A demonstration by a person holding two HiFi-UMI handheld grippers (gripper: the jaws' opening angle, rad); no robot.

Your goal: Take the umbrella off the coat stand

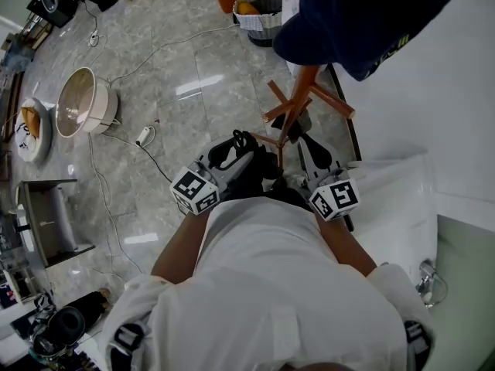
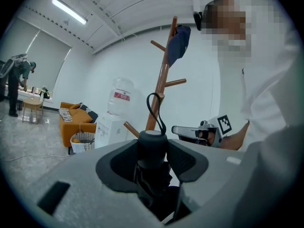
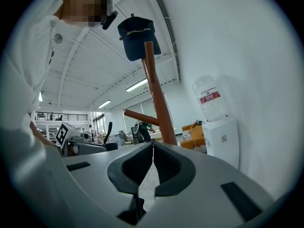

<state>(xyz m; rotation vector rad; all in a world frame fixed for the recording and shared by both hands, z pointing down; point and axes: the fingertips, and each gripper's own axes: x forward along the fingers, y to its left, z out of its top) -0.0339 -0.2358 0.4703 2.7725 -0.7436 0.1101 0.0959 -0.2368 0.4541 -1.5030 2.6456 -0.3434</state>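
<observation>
My left gripper (image 2: 153,148) is shut on the handle of a black folded umbrella (image 2: 152,175). The umbrella's wrist strap (image 2: 155,109) loops up in front of the wooden coat stand (image 2: 162,82); whether it touches a peg I cannot tell. A navy cap (image 2: 178,44) hangs at the stand's top. In the head view the left gripper (image 1: 251,161) and the umbrella (image 1: 232,151) are close to the stand (image 1: 290,110). The right gripper (image 3: 152,145) is shut with nothing in it, beside the stand's pole (image 3: 156,96) and under the cap (image 3: 137,32). It also shows in the head view (image 1: 305,149).
A white wall (image 1: 433,107) rises just right of the stand. Behind the stand are a water dispenser (image 2: 118,110), an orange sofa (image 2: 76,120) and a woven basket (image 1: 259,14). Cables (image 1: 147,137) and a round white bowl-shaped object (image 1: 83,100) lie on the marble floor. A person (image 2: 21,82) stands far left.
</observation>
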